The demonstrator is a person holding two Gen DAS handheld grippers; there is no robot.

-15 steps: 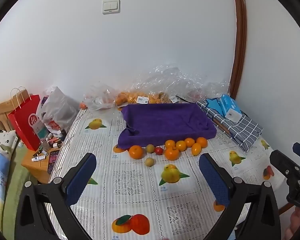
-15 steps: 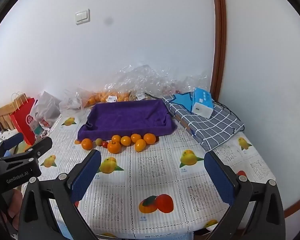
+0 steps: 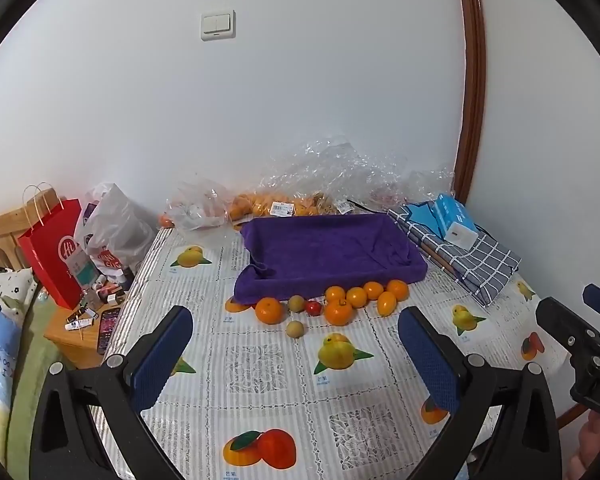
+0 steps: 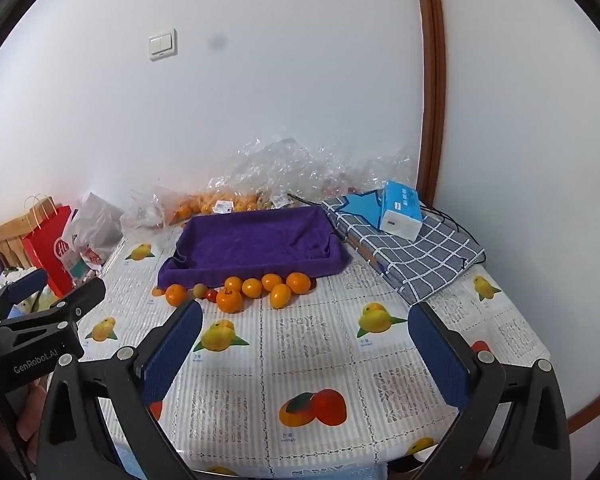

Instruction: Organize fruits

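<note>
Both the left gripper [image 3: 296, 354] and the right gripper [image 4: 306, 344] are held wide open and empty above the tablecloth [image 3: 260, 408], while the fruits [image 3: 338, 304] are lined up against the near edge of the purple tray [image 3: 332, 246].

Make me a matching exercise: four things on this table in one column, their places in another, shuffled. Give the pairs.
Things:
1. purple cloth-lined tray
2. light blue tissue box
3. small red fruit
4. red paper bag

Places:
A. on the checked grey cloth
B. beside the table's left edge
C. behind the fruit row
D. in the fruit row

Pairs: 1-C, 2-A, 3-D, 4-B
</note>
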